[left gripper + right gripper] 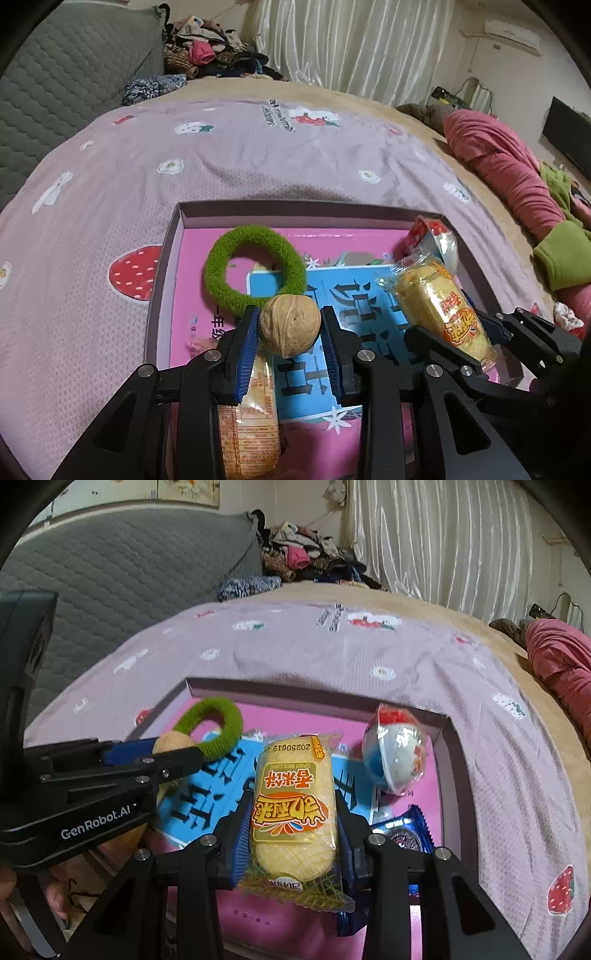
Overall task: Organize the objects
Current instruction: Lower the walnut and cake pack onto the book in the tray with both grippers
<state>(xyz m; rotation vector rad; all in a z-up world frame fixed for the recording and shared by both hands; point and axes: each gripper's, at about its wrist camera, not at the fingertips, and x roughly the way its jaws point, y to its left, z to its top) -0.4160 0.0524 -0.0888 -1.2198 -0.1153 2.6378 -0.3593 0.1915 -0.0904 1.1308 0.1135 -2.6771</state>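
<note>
- The left gripper (290, 332) has its jaws clamped on a walnut (290, 325), which sits right between the pads, over the pink-floored box (295, 208).
- A green hair ring (255, 269) lies in the box just beyond the left jaws.
- The right gripper (293, 830) is clamped on a yellow rice-cake packet (293, 805); its long axis runs along the fingers (probably a release into the box below).

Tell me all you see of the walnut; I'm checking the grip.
The walnut is a whole, round, tan nut with a rough, wrinkled shell and a small dark speck. It sits clamped between the blue pads of the left tongs, held above the pink box, just in front of the green ring.
</note>
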